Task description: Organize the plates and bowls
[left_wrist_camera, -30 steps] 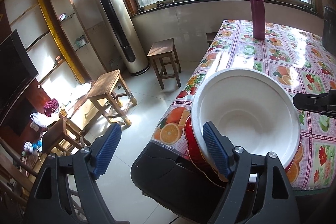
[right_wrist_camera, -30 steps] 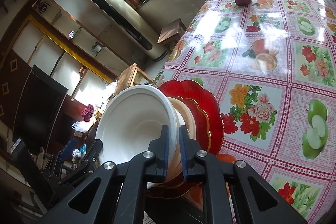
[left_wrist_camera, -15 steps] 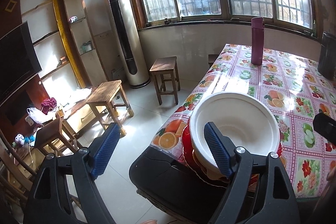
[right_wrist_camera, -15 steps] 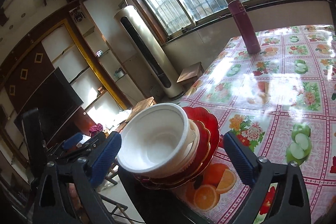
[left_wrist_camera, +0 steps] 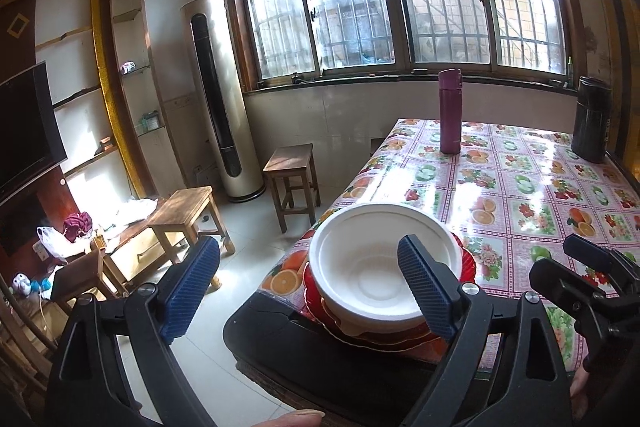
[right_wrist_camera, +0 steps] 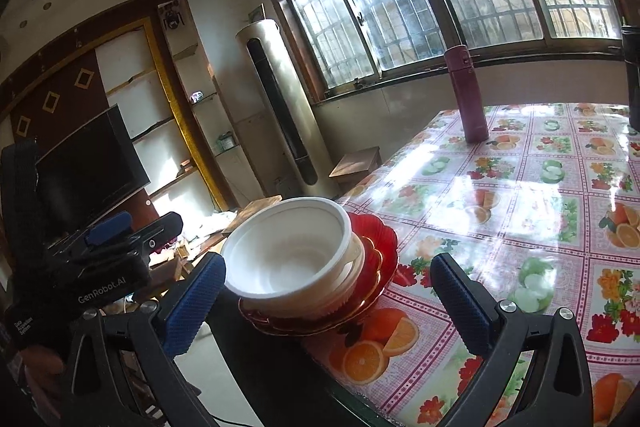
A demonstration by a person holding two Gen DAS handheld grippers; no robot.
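Note:
A white bowl (left_wrist_camera: 380,267) sits on top of a stack of a cream bowl and red plates (left_wrist_camera: 384,337) at the near left corner of the table. It also shows in the right wrist view (right_wrist_camera: 292,259), on the red plates (right_wrist_camera: 376,263). My left gripper (left_wrist_camera: 308,291) is open and empty, drawn back from the stack, its right finger in front of the bowl. My right gripper (right_wrist_camera: 328,303) is open and empty, just short of the stack. It also shows at the right of the left wrist view (left_wrist_camera: 588,287).
The table has a fruit-print cloth (left_wrist_camera: 520,195). A purple flask (left_wrist_camera: 450,111) and a dark flask (left_wrist_camera: 591,119) stand at its far end. A black chair back (left_wrist_camera: 320,359) is below the stack. Wooden stools (left_wrist_camera: 294,175) stand on the floor at left.
My right gripper opened, let go of the white bowl's rim and pulled back. The tilted bowl settled level on the stack. My left gripper also pulled back and up.

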